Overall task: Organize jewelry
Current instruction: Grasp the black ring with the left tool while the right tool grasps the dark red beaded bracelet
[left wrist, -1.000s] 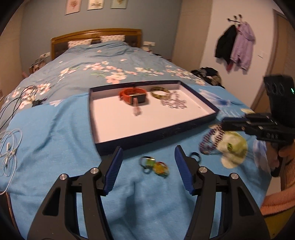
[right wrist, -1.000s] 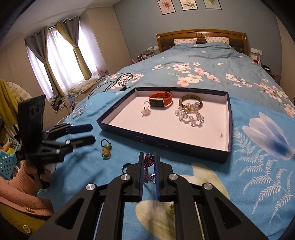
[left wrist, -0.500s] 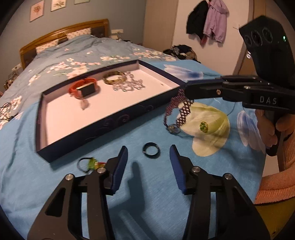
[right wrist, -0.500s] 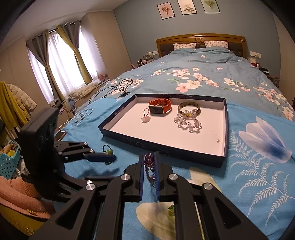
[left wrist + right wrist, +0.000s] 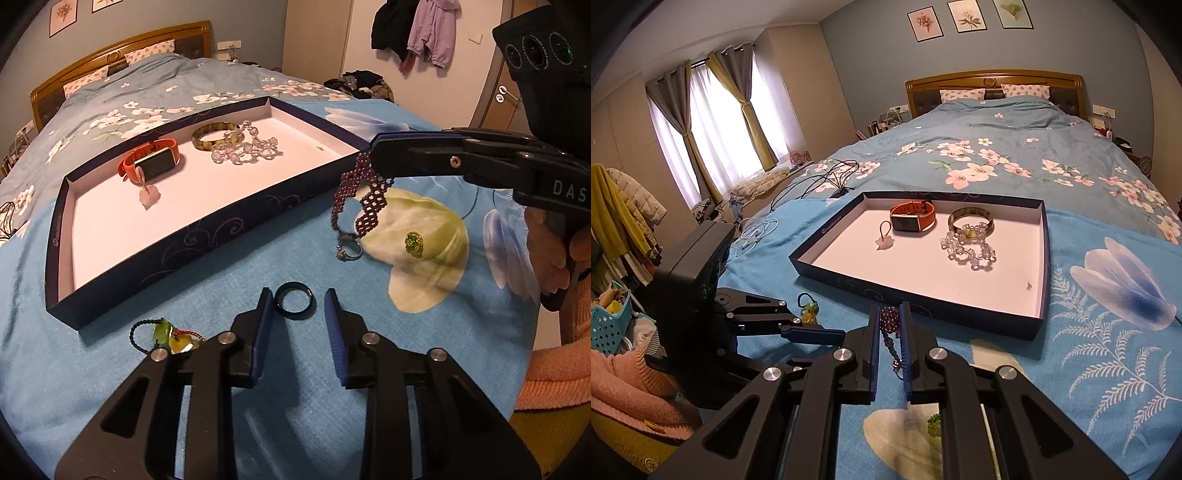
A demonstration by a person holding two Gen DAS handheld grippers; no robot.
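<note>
A dark blue tray (image 5: 207,236) (image 5: 923,295) on the bed holds an orange watch (image 5: 151,164), a gold bangle (image 5: 216,134), a clear bead bracelet (image 5: 245,149) and a pink charm (image 5: 149,194). My right gripper (image 5: 889,314) is shut on a purple beaded bracelet (image 5: 364,195), lifted beside the tray's near right corner. My left gripper (image 5: 298,297) is open, its fingers on either side of a black ring (image 5: 295,300) on the blanket. A silver ring (image 5: 347,251), a green stud (image 5: 413,243) and a green-yellow charm (image 5: 170,336) lie loose.
The bed is covered with a blue floral blanket (image 5: 1108,332). Cables (image 5: 831,177) lie at its left side. A blue basket (image 5: 609,325) and clothes stand on the floor at the left. Coats (image 5: 417,29) hang on the wall.
My left gripper swung right from the green-yellow charm to the black ring and narrowed. My right gripper lifted the purple bracelet off the blanket toward the tray.
</note>
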